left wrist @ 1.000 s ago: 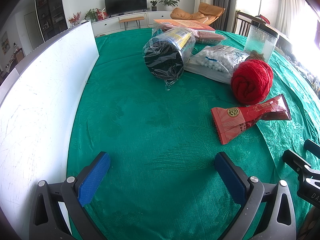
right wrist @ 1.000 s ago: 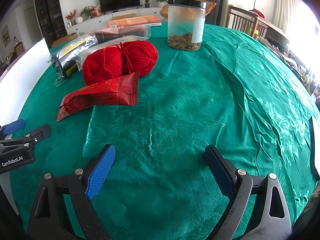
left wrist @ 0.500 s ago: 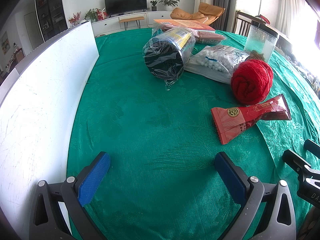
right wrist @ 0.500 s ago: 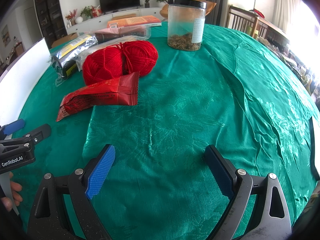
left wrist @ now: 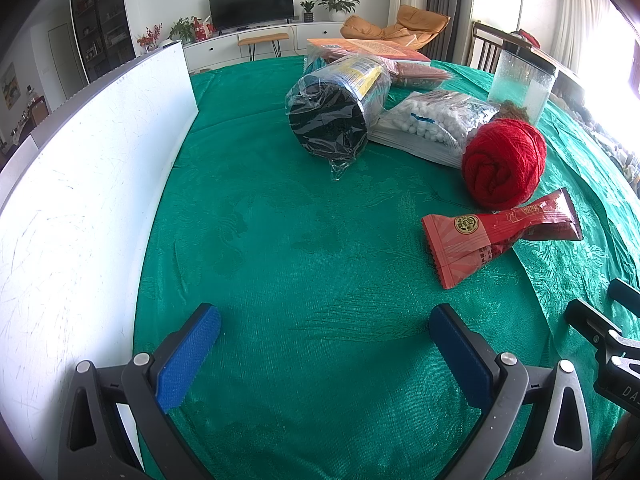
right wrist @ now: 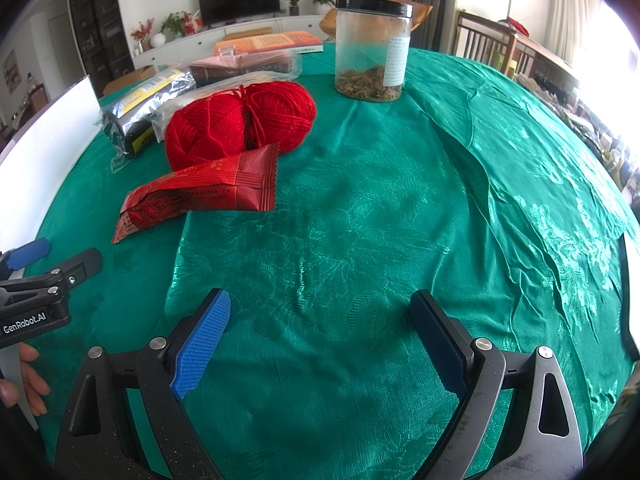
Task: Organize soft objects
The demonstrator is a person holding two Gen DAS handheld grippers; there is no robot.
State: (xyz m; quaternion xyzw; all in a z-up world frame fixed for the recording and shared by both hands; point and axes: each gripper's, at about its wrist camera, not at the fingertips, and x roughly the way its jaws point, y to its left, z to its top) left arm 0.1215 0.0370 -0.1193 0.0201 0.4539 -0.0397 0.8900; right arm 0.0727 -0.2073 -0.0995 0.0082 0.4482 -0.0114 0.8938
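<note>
A red yarn ball [left wrist: 505, 167] [right wrist: 240, 120] lies on the green tablecloth [left wrist: 304, 240]. A red snack packet [left wrist: 496, 236] [right wrist: 200, 196] lies just in front of it. A black roll in clear plastic [left wrist: 332, 116] [right wrist: 144, 100] and a bag of white cotton balls [left wrist: 436, 124] lie behind. My left gripper [left wrist: 324, 332] is open and empty over bare cloth, well short of them. My right gripper [right wrist: 320, 320] is open and empty, right of the packet. The left gripper also shows at the left edge of the right wrist view [right wrist: 48, 276].
A long white board [left wrist: 80, 208] stands along the table's left side. A clear jar with a black lid [right wrist: 372, 48] stands at the back, near a flat pink packet [right wrist: 244, 66] and an orange book [right wrist: 268, 42]. A cloth fold [right wrist: 472, 152] runs on the right.
</note>
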